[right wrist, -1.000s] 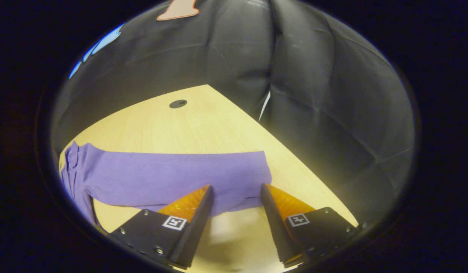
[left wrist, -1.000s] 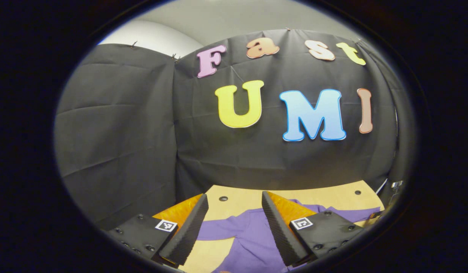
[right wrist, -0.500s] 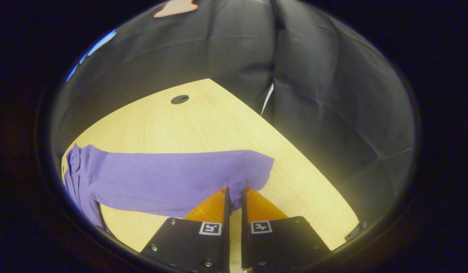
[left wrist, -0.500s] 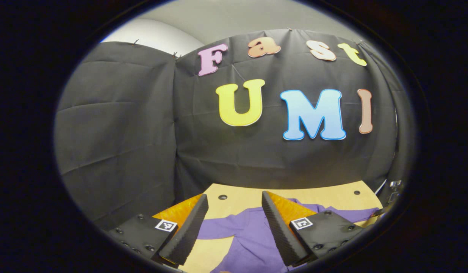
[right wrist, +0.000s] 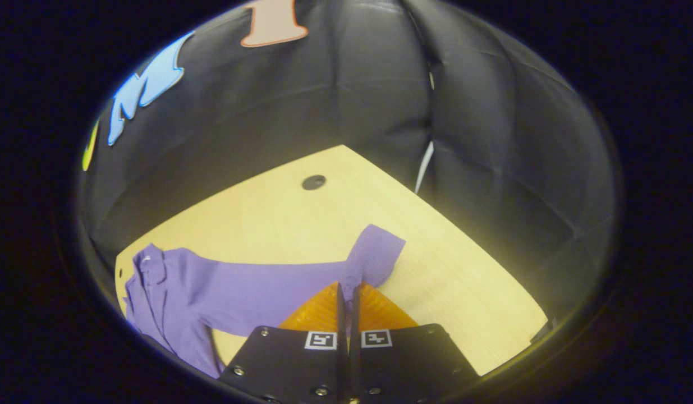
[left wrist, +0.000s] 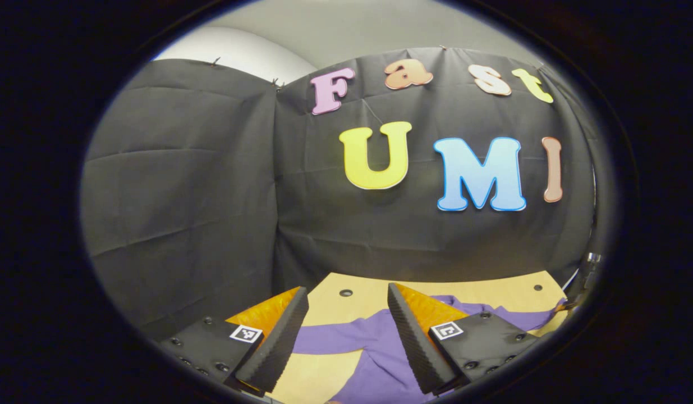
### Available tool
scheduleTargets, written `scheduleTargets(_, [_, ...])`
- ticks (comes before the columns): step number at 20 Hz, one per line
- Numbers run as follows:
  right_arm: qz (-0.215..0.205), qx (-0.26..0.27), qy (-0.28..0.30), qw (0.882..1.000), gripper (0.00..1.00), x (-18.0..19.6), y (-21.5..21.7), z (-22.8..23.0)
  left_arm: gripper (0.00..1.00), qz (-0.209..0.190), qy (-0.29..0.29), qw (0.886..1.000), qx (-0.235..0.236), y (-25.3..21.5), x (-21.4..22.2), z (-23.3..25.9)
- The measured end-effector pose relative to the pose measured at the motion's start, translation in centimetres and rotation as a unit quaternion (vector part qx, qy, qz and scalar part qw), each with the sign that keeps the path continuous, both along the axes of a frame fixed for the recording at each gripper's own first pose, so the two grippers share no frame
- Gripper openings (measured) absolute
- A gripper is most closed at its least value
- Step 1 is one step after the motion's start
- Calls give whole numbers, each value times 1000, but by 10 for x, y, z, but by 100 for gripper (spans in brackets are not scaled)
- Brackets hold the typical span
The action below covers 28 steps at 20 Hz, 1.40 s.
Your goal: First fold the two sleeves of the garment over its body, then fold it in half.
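In the left gripper view, your left gripper (left wrist: 346, 303) hangs above the near part of the wooden surface (left wrist: 368, 289) with its fingers (left wrist: 279, 342) spread wide and nothing between them. Below and past them the purple garment (left wrist: 380, 359) lies spread on that surface, one sleeve running out to the left under the left finger, the other reaching toward the right edge.

In the right gripper view, your right gripper (right wrist: 348, 289) has its fingers pressed together on the end of the right sleeve (right wrist: 301, 280), pinching the cloth near the cuff (right wrist: 377, 255), which stands up from the surface and folds over just beyond the fingertips. From there the sleeve stretches left, lying along the surface, to the garment's bunched body at the left edge. A dark round hole (right wrist: 313, 182) sits in the surface farther back.
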State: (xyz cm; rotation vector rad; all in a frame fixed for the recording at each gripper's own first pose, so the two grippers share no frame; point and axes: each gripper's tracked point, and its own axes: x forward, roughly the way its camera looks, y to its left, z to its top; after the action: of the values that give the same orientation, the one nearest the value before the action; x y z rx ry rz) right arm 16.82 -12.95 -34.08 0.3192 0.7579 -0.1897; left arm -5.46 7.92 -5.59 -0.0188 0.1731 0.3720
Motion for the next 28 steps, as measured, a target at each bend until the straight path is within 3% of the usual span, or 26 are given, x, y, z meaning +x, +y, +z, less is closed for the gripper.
scheduleTargets(8, [117,5,-55,992,1,28,154,63,93,37,-9,999,-4,53,-31,-4])
scheduleTargets(14, [194,30,-78,977,1,28,277,94,93,83,-7,997,-6,109,-71,-11])
scheduleTargets(28, [340,43,-72,936,2,-15,521,97,94,191,12,982,-5,250,-163,-35])
